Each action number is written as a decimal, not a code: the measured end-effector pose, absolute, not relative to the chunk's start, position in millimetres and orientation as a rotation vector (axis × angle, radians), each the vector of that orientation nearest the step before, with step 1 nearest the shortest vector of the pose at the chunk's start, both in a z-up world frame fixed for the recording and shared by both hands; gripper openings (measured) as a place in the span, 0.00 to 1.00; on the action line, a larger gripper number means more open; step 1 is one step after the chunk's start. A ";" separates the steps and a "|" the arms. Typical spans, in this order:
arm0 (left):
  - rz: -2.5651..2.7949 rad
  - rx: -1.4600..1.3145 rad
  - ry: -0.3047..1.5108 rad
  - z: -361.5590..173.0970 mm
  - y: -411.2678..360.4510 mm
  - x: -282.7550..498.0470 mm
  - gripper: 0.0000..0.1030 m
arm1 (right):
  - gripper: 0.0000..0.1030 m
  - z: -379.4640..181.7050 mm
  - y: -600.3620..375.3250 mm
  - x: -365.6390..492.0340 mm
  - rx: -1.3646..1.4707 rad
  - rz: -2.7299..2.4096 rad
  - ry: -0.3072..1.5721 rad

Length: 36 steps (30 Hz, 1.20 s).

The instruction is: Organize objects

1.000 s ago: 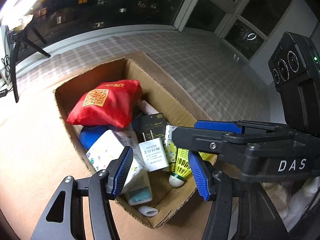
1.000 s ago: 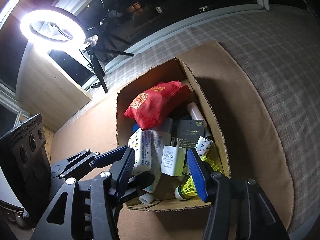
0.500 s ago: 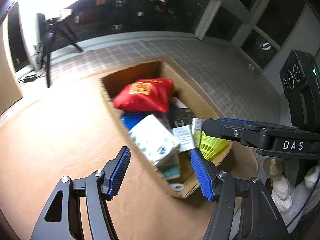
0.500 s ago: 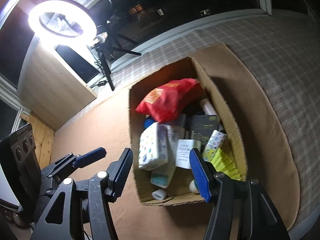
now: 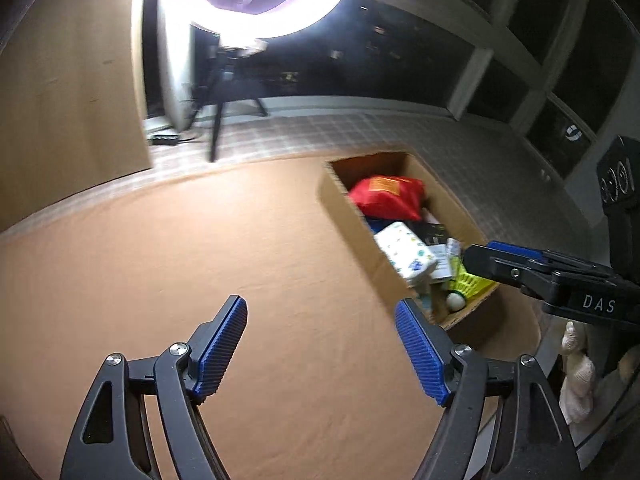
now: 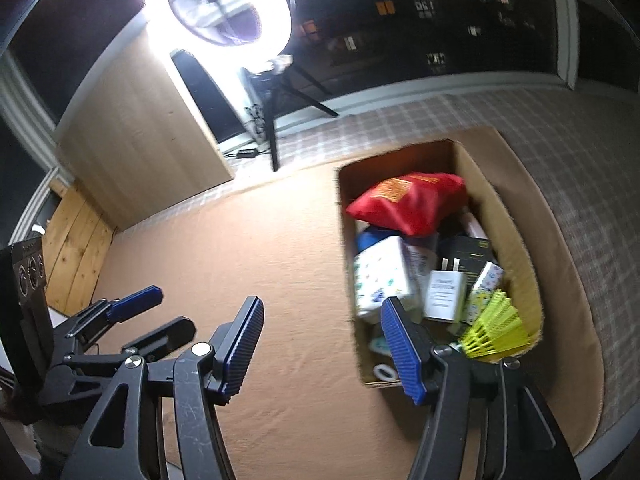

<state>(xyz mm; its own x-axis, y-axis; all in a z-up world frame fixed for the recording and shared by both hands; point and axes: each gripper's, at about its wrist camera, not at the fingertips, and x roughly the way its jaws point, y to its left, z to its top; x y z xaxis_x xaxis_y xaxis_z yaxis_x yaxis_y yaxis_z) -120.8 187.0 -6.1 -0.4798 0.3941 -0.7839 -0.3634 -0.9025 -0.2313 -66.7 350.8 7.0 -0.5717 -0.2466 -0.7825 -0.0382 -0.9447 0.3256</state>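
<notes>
A cardboard box (image 6: 516,232) stands on the tan cloth, full of items: a red pouch (image 6: 408,204), a white patterned pack (image 6: 380,276), a white charger (image 6: 444,296), a dark box (image 6: 468,252) and a yellow-green shuttlecock (image 6: 496,332). In the left wrist view the box (image 5: 352,216) lies to the right, with the red pouch (image 5: 386,198) at its far end. My left gripper (image 5: 320,344) hovers over bare cloth left of the box, jaws opening, nothing between them. My right gripper (image 6: 322,348) hangs by the box's near left corner, jaws opening, empty.
A lit ring light (image 6: 218,12) on a tripod (image 6: 276,136) stands at the back beside a wooden panel (image 6: 136,152). Checked fabric (image 6: 580,152) lies beyond and right of the tan cloth (image 5: 200,264). Dark windows line the back. A white-gloved hand (image 5: 576,376) shows at right.
Both grippers have pulled away leftward from over the box and risen, and both sets of jaws have widened. The box contents stay in place.
</notes>
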 end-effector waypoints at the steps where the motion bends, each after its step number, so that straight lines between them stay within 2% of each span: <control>1: 2.400 -1.273 -0.061 -3.9 175.1 -116.7 0.78 | 0.59 8.6 344.1 -65.6 1.382 -2.643 -0.456; 6: 2.475 -1.281 -0.119 3.5 128.4 -101.2 0.82 | 0.60 14.3 309.1 -60.2 1.360 -2.629 -0.385; 16: 2.576 -1.290 -0.151 14.7 59.9 -68.8 0.82 | 0.60 16.1 252.3 -56.8 1.343 -2.604 -0.311; 21: 2.607 -1.287 -0.176 18.8 38.1 -62.0 0.85 | 0.61 17.3 229.2 -54.2 1.336 -2.620 -0.258; 29: 2.630 -1.312 -0.214 13.9 7.0 -58.0 0.87 | 0.68 22.3 198.4 -47.9 1.301 -2.675 -0.153; 36: 2.646 -1.316 -0.201 9.1 -5.0 -56.5 0.87 | 0.69 22.2 185.2 -43.5 1.268 -2.699 -0.154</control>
<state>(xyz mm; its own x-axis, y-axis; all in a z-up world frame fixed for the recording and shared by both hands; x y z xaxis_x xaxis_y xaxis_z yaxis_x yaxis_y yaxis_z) -56.5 -5.0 9.1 -0.5923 0.2191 -0.7754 -0.0995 -0.9748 -0.1995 -43.5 185.2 22.2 -0.6292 -0.1835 -0.7552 0.0966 -0.9827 0.1583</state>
